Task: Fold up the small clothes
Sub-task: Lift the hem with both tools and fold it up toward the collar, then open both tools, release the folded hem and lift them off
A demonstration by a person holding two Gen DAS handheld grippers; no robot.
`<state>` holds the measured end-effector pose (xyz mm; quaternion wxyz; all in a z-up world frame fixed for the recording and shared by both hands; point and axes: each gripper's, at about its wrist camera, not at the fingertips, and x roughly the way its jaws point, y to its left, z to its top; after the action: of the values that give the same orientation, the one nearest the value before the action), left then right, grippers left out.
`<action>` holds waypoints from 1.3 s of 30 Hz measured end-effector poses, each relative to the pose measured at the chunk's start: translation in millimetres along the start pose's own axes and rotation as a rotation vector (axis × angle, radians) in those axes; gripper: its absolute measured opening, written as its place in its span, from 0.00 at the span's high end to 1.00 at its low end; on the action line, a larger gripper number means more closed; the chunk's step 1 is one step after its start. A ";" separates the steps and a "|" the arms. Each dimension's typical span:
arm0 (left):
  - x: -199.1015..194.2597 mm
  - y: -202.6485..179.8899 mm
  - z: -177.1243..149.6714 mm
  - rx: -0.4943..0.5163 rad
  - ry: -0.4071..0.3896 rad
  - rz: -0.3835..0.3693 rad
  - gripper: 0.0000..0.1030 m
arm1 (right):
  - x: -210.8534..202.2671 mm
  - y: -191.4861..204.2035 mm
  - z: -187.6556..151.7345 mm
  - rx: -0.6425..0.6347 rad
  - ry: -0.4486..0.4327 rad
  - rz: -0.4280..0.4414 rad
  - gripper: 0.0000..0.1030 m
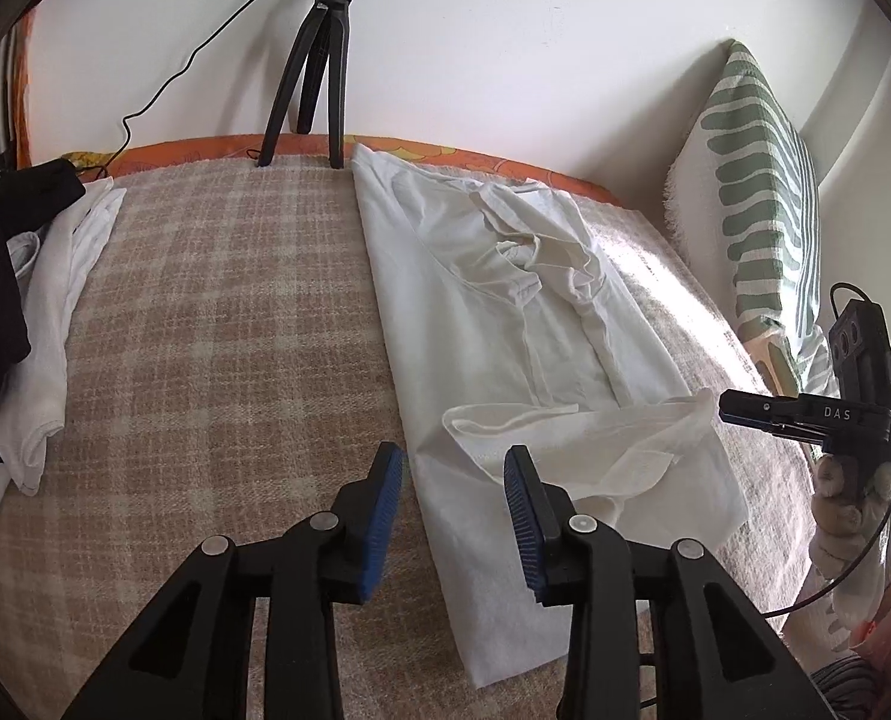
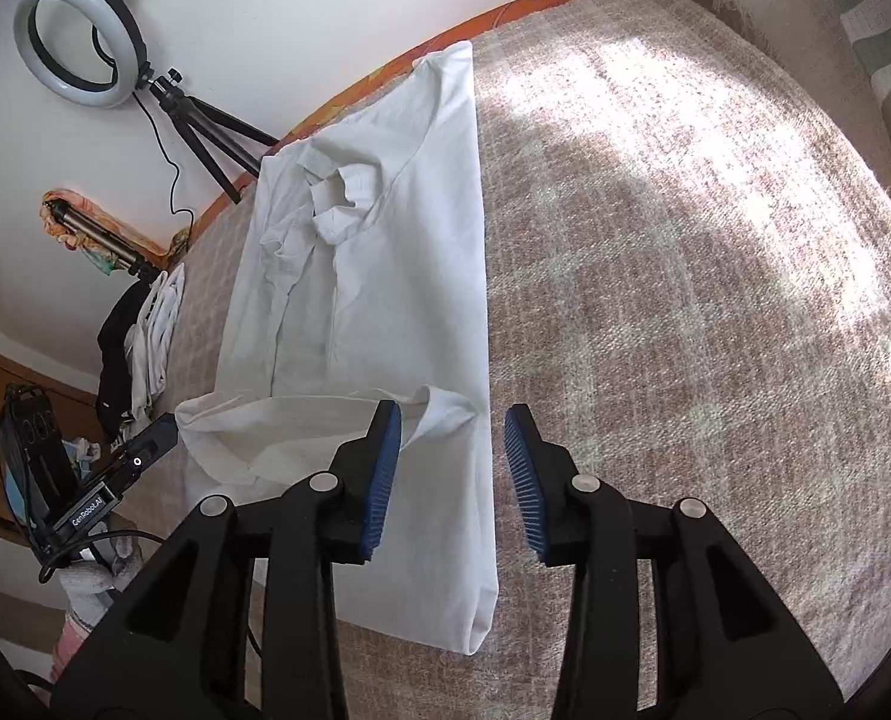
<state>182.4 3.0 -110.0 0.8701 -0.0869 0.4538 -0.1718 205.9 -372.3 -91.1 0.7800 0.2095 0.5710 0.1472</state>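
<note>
On the bed's beige checked woven blanket (image 1: 217, 312) lies the white thin cotton T-shirt (image 1: 493, 312), folded to a long strip, its hem end turned partway back over the body. My left tool (image 1: 454, 516) hangs over the strip's near left edge, blue pads apart, nothing between them. My right tool (image 2: 452, 474) straddles the strip's right edge, likewise apart and pressing on nothing.

I judge the shirt light, limp and easily creased; it will sag, so I'd pinch both layers at the two corners of one end. The collar area is rumpled and I can't make out how the sleeves are tucked. How many layers lie under the flap is hidden. The pile of white and black clothes (image 1: 31, 312) at the side is cut off.
</note>
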 end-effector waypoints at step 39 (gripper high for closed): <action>45.4 4.7 1.2 0.049 -0.005 0.025 0.97 | 28.2 12.0 8.5 -0.201 -0.069 -0.047 0.95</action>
<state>208.4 -9.8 -145.2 0.8751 -0.0604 0.4484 -0.1716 222.7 -350.0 -106.4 0.8193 0.1217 0.5310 0.1785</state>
